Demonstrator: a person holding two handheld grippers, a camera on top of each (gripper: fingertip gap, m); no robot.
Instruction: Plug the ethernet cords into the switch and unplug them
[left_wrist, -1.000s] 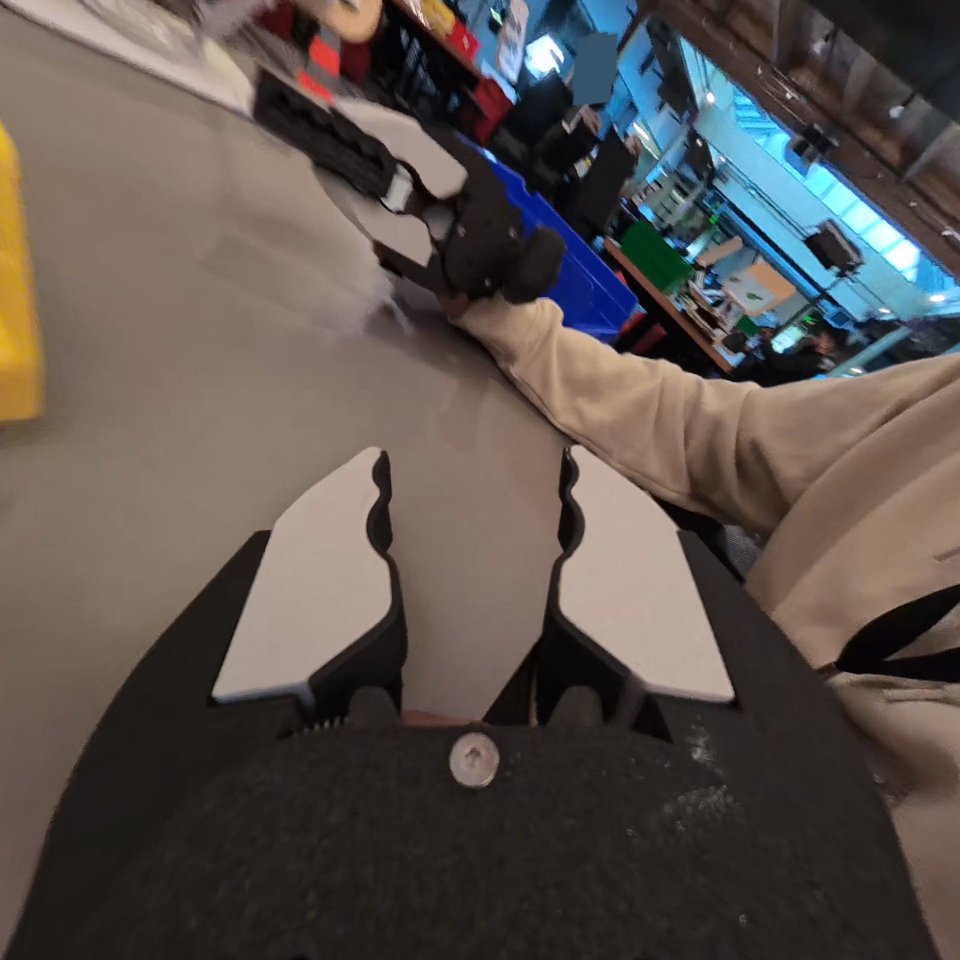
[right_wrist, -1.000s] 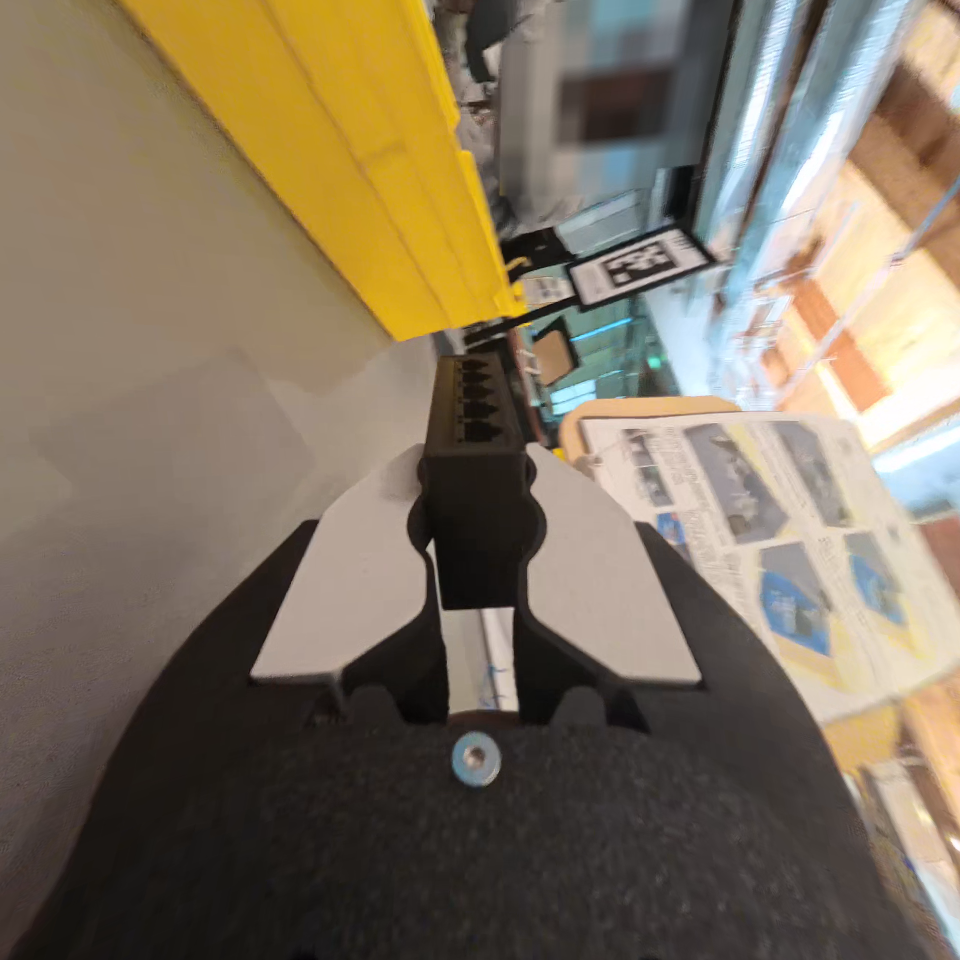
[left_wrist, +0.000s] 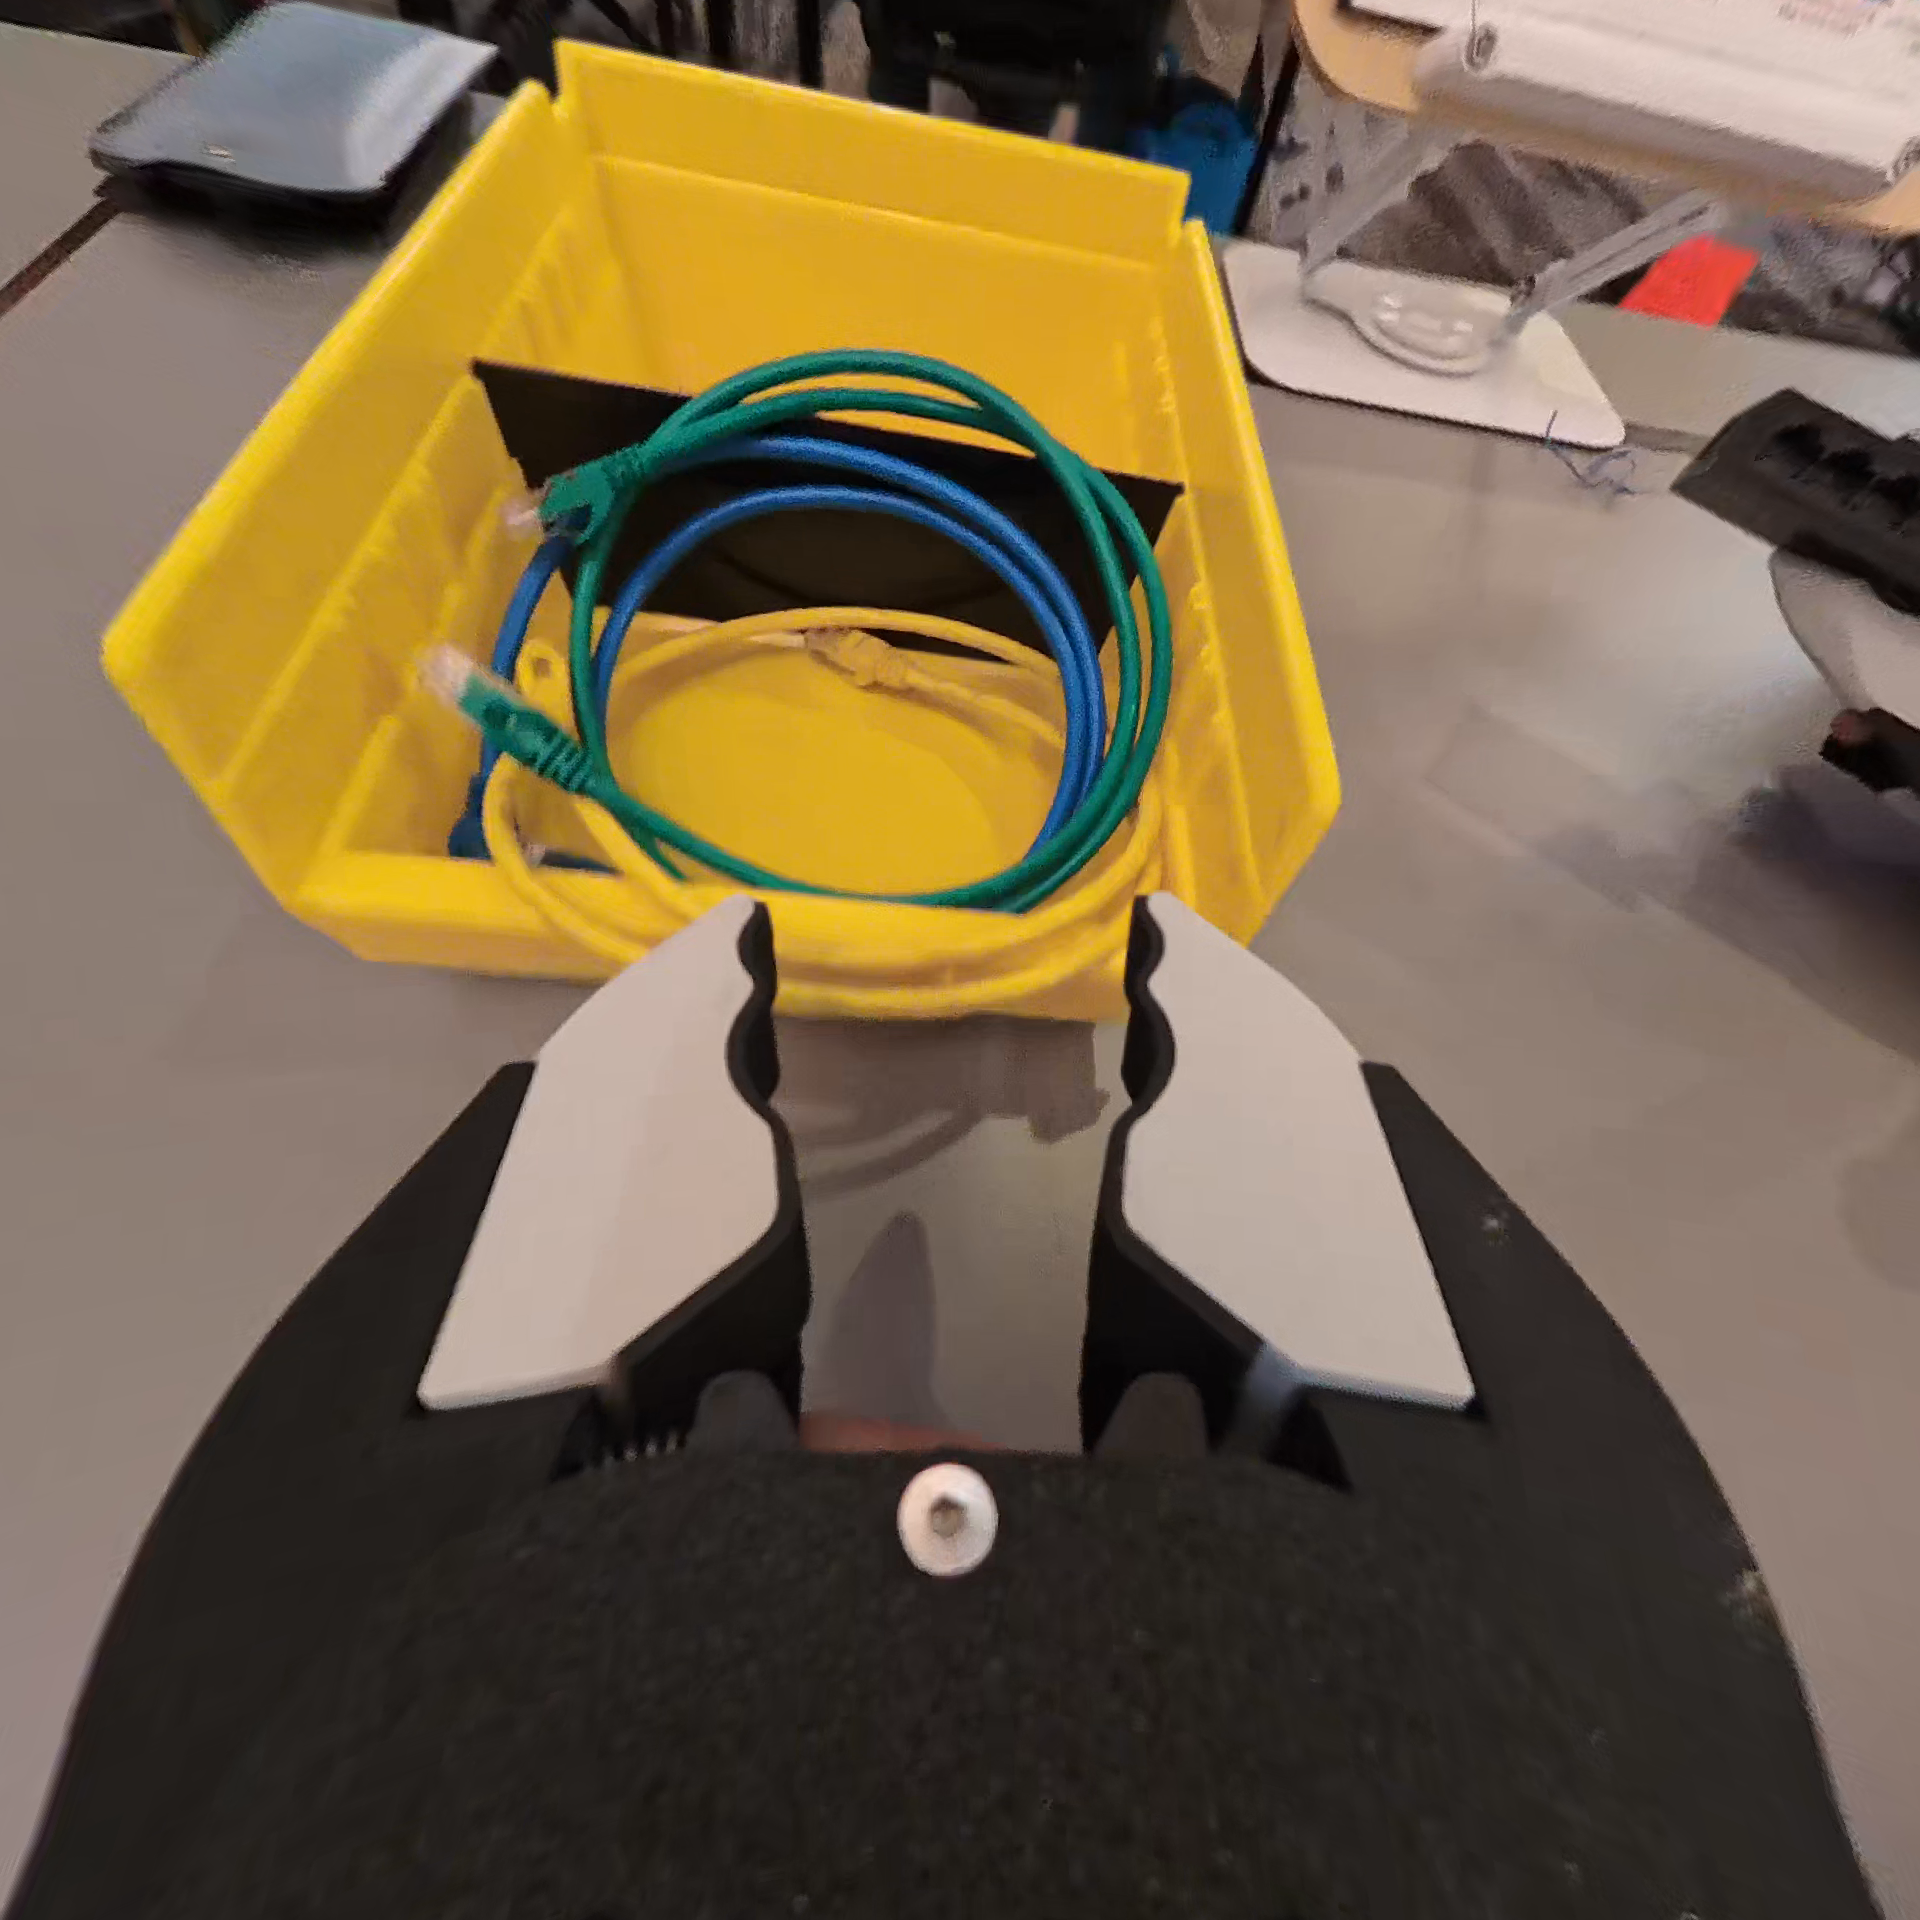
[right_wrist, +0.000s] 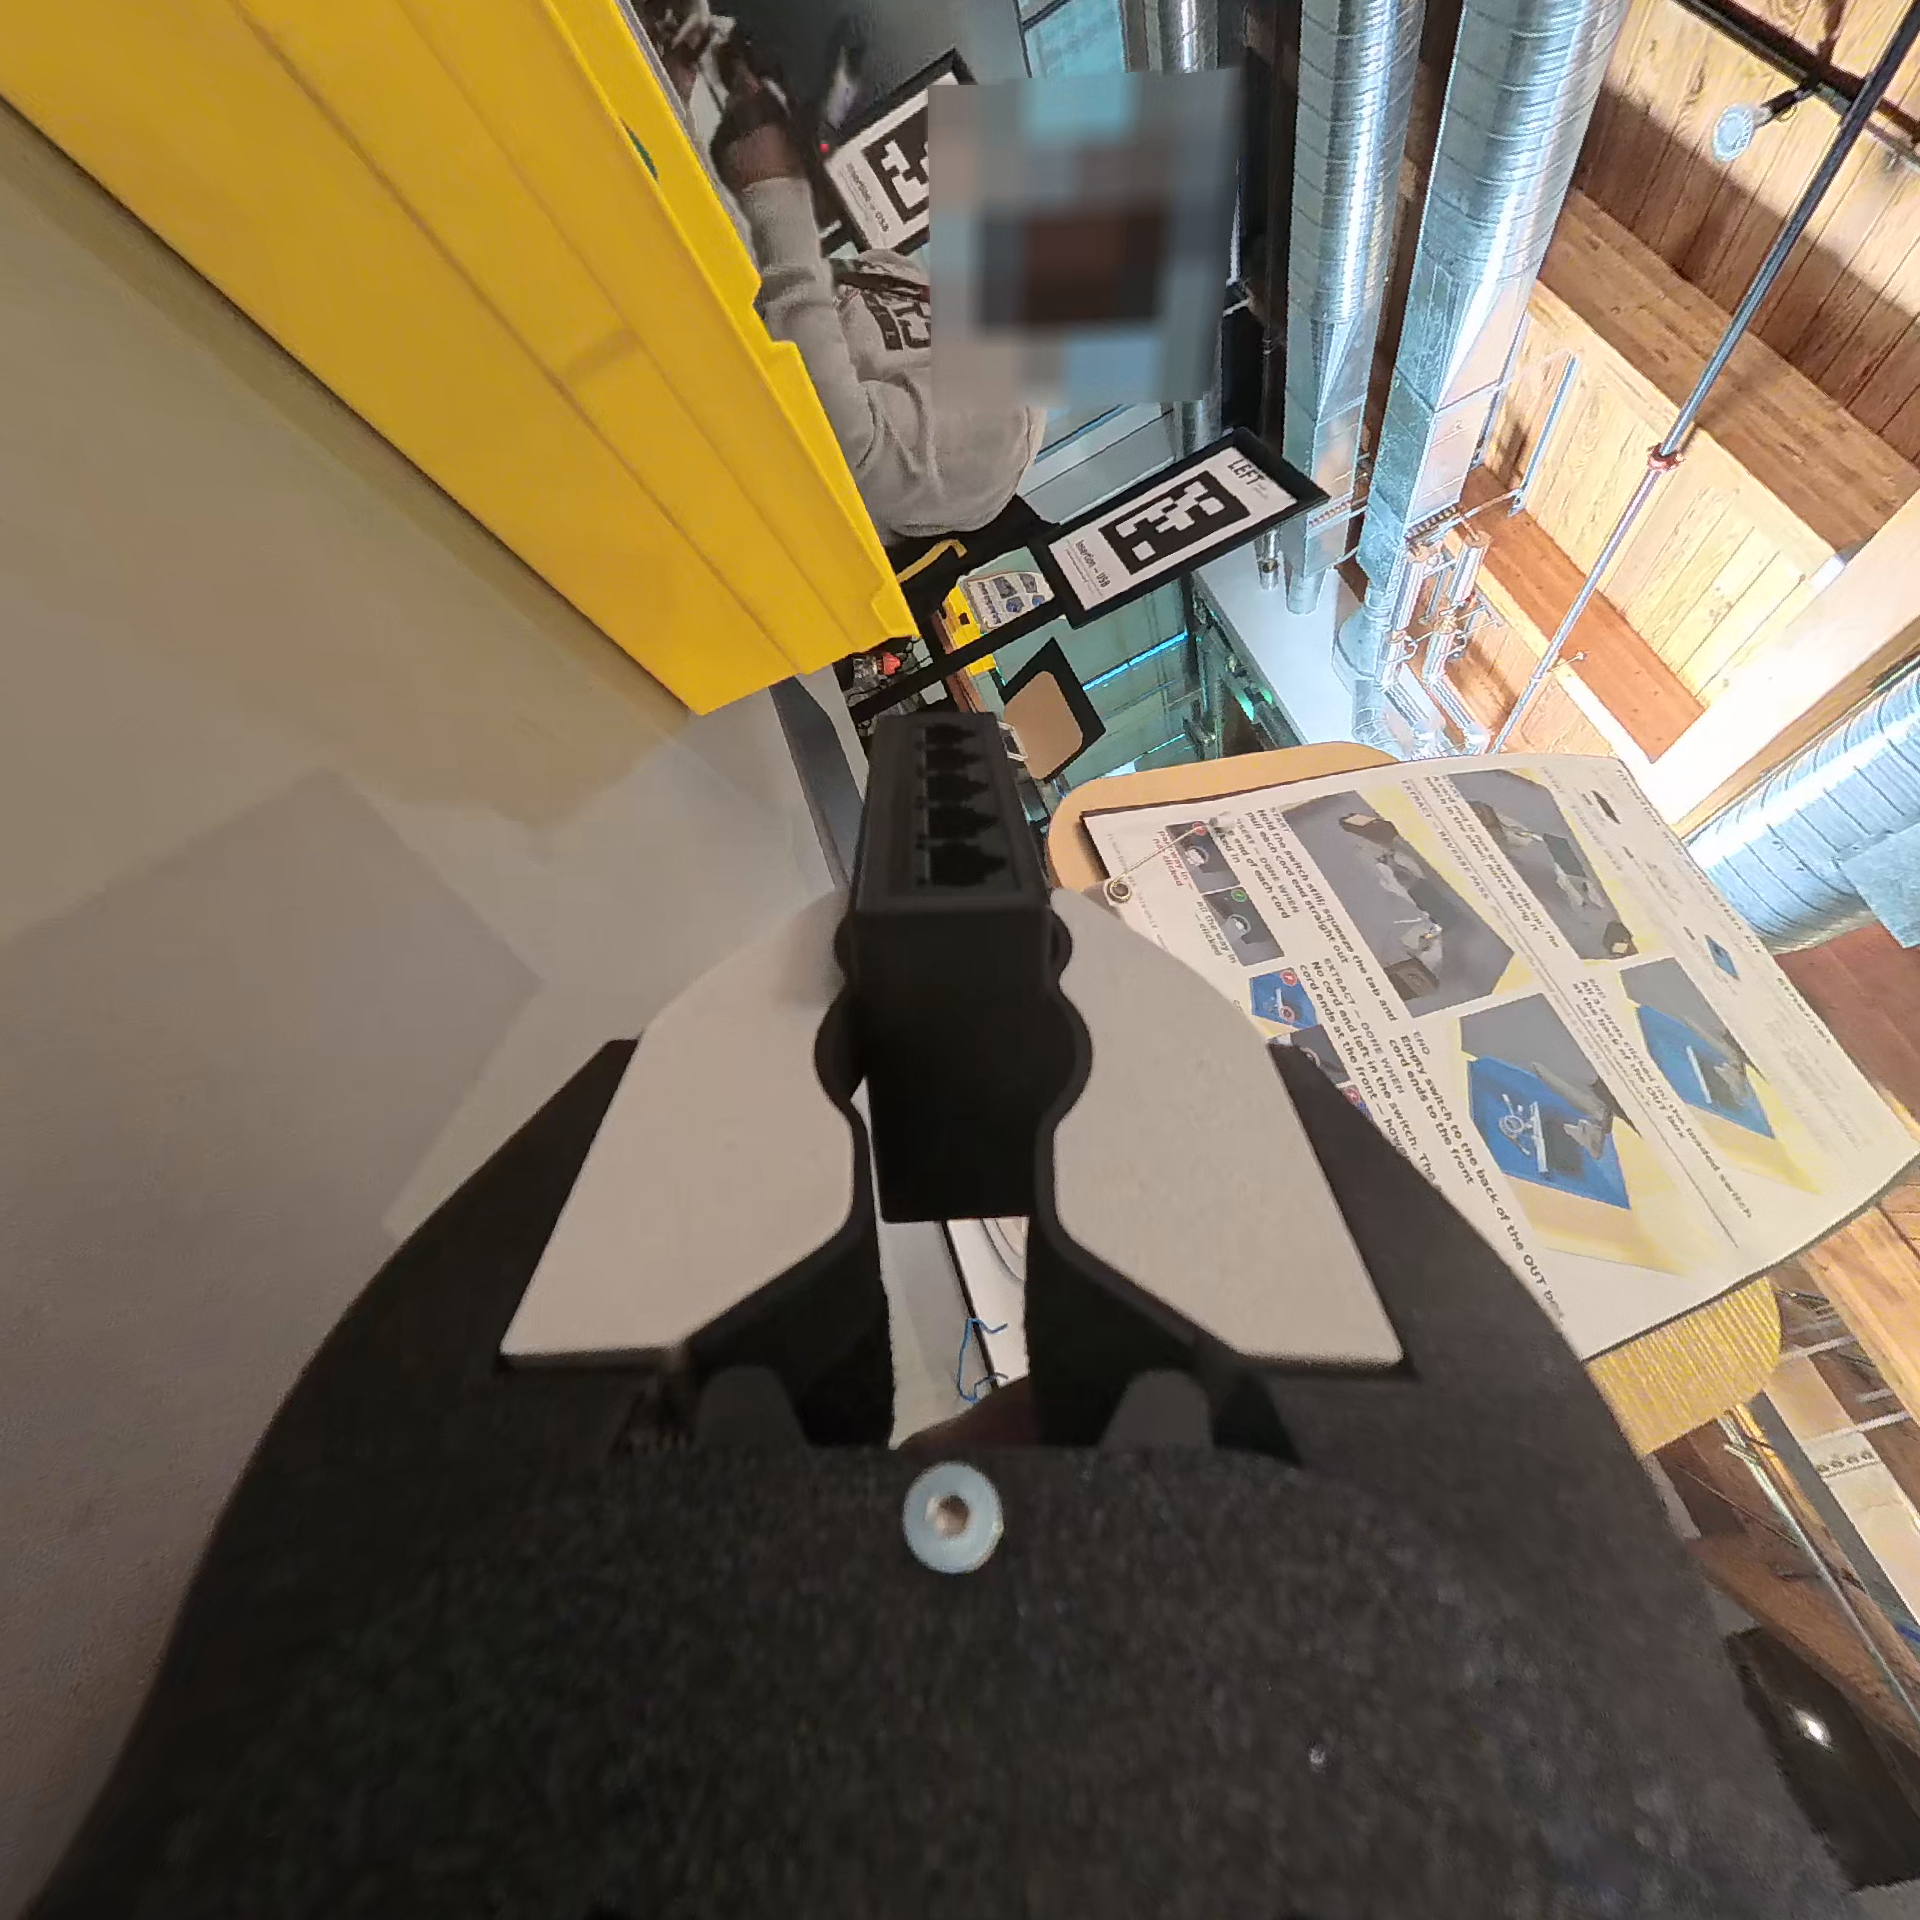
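Note:
In the left wrist view a yellow bin (left_wrist: 260, 582) stands on the grey table and holds coiled green (left_wrist: 1132, 634), blue (left_wrist: 1070, 665) and yellow (left_wrist: 582, 883) ethernet cords. My left gripper (left_wrist: 951, 935) is open and empty, just in front of the bin's near wall. My right gripper (right_wrist: 951, 935) is shut on the black switch (right_wrist: 951, 1029), held above the table with its row of ports facing right. The switch also shows at the right edge of the left wrist view (left_wrist: 1808, 488).
A dark pouch (left_wrist: 281, 104) lies at the back left. A white stand base (left_wrist: 1434, 343) sits behind the bin to the right. An instruction sheet on a round board (right_wrist: 1538, 997) is beside the switch. A person stands beyond the table.
My left gripper has swung from facing the right arm to facing the yellow bin of cords. My right gripper still holds the switch, with little change.

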